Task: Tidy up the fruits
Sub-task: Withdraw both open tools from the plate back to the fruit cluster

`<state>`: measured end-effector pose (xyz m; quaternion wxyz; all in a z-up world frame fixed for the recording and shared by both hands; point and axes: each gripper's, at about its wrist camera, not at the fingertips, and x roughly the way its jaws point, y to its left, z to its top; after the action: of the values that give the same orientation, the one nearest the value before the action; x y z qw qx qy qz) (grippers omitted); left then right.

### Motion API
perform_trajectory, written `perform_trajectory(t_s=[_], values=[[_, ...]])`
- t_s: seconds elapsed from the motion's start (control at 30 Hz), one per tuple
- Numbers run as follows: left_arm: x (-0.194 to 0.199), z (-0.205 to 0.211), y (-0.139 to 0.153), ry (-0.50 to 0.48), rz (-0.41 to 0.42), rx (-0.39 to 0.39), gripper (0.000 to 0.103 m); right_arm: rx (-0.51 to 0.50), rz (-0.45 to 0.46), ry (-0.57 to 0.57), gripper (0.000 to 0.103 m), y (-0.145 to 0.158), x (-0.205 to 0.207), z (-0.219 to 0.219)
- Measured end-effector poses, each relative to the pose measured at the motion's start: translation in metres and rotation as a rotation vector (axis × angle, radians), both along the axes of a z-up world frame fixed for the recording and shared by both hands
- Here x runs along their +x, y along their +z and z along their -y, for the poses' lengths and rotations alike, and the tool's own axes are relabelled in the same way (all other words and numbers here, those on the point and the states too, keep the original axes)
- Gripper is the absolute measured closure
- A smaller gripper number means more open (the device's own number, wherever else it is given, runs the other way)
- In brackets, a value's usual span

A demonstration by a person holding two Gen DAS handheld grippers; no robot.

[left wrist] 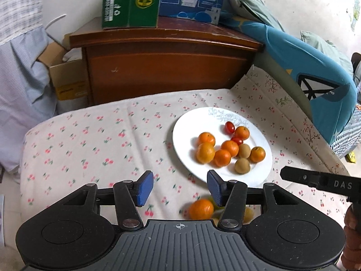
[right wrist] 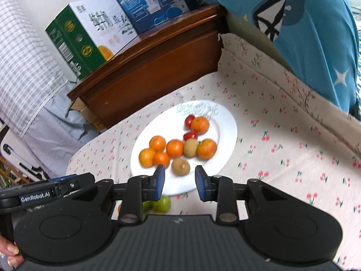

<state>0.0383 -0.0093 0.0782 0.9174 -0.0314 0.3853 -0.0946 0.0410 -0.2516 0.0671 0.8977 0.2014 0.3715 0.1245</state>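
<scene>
Across the cherry-print bed [left wrist: 94,140], right of centre, my white plate [left wrist: 187,122] holds most fruit. Loose fruit lies at the lower edge: an orange [left wrist: 200,209], a green fruit [right wrist: 163,202]. My left tongs [left wrist: 180,189] gape empty, right tongs [right wrist: 179,181] narrower, also empty. Next: straddle the orange, then close.

A green fruit [right wrist: 163,203] sits half hidden behind the gripper body.

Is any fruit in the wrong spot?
Yes. One orange lies on the cloth just off the white plate, and green fruits sit off the plate's near edge too. The other fruit is piled on the plate.
</scene>
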Motion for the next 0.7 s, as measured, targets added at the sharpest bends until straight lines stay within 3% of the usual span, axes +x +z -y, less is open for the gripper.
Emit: perform_trajectory(t_s=[0.33,0.7], values=[[-0.026,-0.001,-0.011,0.007,-0.037,0.033,0.051,0.008,-0.031,0.047,0.072,-0.014,-0.021,-0.015],[-0.044,0.0,-0.027,-0.026,-0.072,0.057,0.051,0.017,-0.073,0.079,0.072,-0.034,-0.015,-0.029]])
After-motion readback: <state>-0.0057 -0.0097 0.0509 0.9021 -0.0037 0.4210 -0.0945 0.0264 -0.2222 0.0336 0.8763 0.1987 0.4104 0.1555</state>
